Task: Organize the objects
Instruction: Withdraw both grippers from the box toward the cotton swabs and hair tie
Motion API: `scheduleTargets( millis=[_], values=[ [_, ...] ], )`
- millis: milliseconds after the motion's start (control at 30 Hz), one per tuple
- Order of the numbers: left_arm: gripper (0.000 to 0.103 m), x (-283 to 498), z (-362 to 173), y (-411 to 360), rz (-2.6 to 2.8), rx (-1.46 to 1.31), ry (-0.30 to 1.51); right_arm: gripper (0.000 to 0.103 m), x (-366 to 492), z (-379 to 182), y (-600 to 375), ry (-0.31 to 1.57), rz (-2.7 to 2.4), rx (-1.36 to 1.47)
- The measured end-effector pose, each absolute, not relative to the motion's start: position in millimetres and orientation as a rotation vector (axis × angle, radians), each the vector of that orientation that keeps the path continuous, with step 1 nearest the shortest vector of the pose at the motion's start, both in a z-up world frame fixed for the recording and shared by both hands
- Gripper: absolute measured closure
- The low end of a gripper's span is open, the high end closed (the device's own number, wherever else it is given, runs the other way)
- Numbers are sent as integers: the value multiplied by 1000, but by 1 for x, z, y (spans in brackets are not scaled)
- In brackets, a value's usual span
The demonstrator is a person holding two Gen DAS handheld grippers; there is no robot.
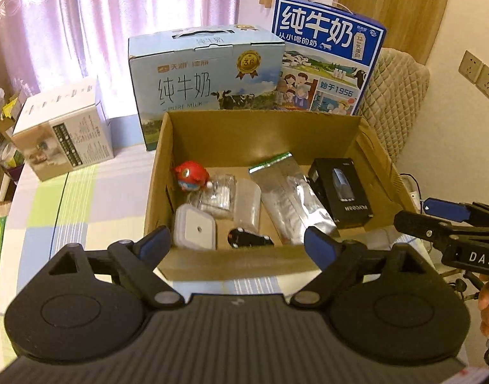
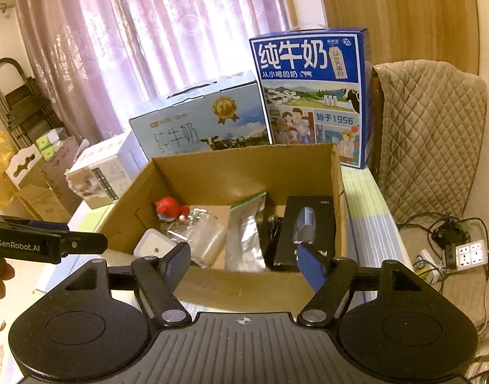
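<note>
An open cardboard box (image 1: pixel 238 128) (image 2: pixel 244 163) sits on the striped cloth. Inside lie a red toy (image 1: pixel 191 177) (image 2: pixel 169 206), a white lidded container (image 1: pixel 194 232) (image 2: pixel 153 244), a clear plastic cup (image 1: pixel 247 203) (image 2: pixel 209 240), a silver foil bag (image 1: pixel 292 198) (image 2: pixel 249 233), a black shaver box (image 1: pixel 342 192) (image 2: pixel 308 227) and a small black toy car (image 1: pixel 249 238). My left gripper (image 1: pixel 239 244) hovers open over the box's near wall, nothing between its fingers. My right gripper (image 2: pixel 244 260) is open too, empty, above the near wall.
Behind the box stand a light-blue milk carton (image 1: pixel 206 83) (image 2: pixel 196 124) and a dark-blue milk carton (image 1: pixel 327 54) (image 2: pixel 311 96). A white box (image 1: pixel 63 134) (image 2: pixel 97 176) lies at left. A quilted chair (image 2: pixel 429 134) and a power strip (image 2: pixel 468 254) are at right.
</note>
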State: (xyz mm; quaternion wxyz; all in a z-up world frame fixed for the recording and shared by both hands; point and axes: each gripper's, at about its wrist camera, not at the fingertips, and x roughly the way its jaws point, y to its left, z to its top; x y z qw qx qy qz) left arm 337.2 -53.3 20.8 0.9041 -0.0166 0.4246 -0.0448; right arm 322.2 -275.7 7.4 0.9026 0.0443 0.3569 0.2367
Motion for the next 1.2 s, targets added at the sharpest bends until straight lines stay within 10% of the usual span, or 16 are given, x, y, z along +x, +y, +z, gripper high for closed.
scheduleTargets(
  millis=[1200],
  values=[
    [14, 188, 2, -7, -76, -117, 977, 33, 192, -19, -228, 890, 551, 71]
  ],
)
